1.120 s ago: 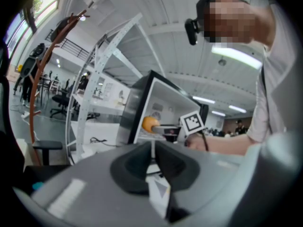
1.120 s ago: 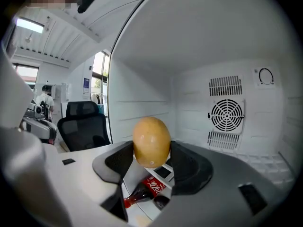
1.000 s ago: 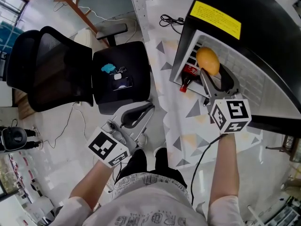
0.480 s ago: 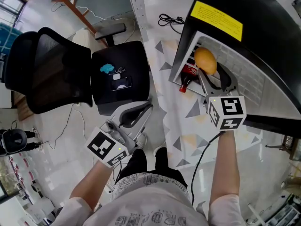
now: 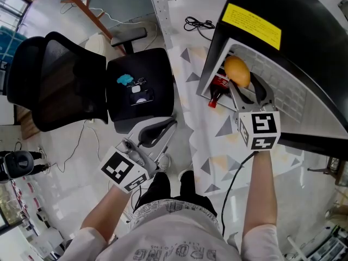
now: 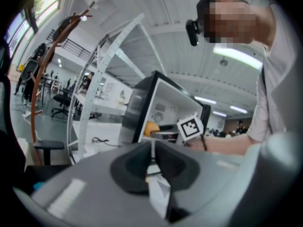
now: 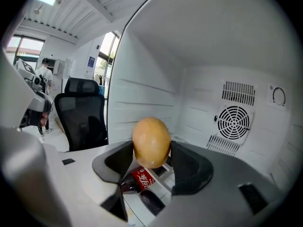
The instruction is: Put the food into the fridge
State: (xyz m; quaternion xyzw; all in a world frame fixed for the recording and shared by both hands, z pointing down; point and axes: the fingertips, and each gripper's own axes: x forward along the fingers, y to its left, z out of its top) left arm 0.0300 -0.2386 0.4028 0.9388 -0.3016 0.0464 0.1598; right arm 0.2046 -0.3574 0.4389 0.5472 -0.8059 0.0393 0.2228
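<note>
Pale floor matting [image 5: 215, 145] with grey triangles is running under everything. At left, a black mesh office chair [image 5: 60, 80] is standing near my left gripper [image 5: 161, 128], whose jaws are sitting closed on nothing. My right gripper [image 5: 246, 89] is clamping the round orange-yellow fruit [image 5: 238, 70] inside the black, white-lined fridge [image 5: 283, 20], near a red-labelled cola bottle [image 5: 218, 85].

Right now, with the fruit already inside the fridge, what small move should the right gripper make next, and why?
Probably lower it a little, to the side of the cola bottle, before opening the jaws. The right gripper is shut on the fruit inside the fridge, and the fruit seems to hang above the lying bottle, resting on nothing.
</note>
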